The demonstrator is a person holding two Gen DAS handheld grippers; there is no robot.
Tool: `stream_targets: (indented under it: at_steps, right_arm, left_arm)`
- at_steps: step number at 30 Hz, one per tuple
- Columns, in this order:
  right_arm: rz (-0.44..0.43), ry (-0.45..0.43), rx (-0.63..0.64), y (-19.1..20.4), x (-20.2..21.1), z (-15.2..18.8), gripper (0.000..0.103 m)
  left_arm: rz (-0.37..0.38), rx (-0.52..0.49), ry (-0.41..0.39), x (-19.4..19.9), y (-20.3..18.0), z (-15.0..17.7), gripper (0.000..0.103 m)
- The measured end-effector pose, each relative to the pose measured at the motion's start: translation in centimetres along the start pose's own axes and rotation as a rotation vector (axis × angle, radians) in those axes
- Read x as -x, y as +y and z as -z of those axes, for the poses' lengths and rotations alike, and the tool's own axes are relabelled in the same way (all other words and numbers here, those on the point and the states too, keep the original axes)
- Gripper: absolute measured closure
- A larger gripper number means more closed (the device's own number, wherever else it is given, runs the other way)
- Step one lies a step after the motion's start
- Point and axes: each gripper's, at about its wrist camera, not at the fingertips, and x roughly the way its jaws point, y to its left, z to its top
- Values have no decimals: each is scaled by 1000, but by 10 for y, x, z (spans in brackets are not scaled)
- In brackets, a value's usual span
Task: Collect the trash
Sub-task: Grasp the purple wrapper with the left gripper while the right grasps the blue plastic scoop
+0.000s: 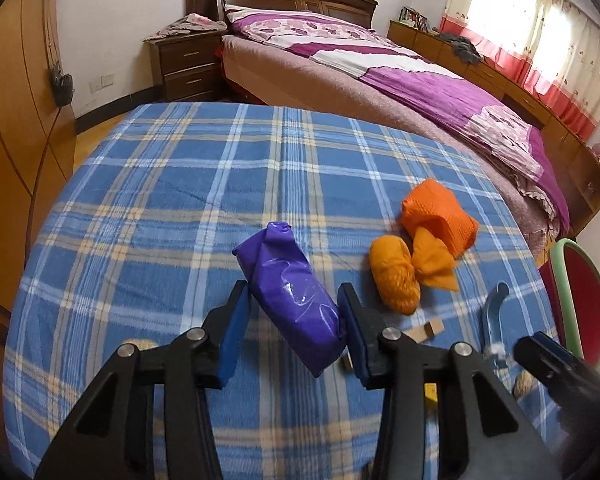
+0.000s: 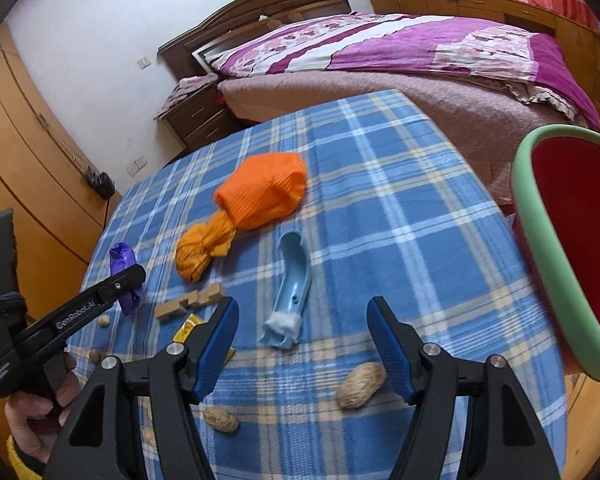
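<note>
Purple packet – glossy, crinkled – clamped in L gripper; R gripper wide, empty.

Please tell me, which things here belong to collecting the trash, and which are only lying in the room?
For the job: purple packet in the left gripper, peanut shells, blue plastic piece, red bin.

Lying about: bed, nightstand, plaid cloth.

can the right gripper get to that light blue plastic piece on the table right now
Probably yes. The right gripper is open with nothing between its jaws, and the light blue plastic piece lies uncovered on the checked cloth just ahead.
</note>
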Motion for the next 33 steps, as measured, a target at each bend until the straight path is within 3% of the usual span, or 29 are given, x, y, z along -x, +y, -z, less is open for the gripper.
stream_targets:
  at_steps: [7,17,21,33]
  right_arm:
    - [18,25,7,6,-12,6,50]
    - [68,7,43,8,-15,8,65]
    - [51,12,38,8,-16,9,82]
    - [20,-42,12,2,8,13,82]
  left_arm:
    - [19,11,16,4,5,6,57]
    - [79,30,39,8,6,8,58]
    - [90,26,45,9,4,10,57]
    - [128,-11,22,25,-11,17,57]
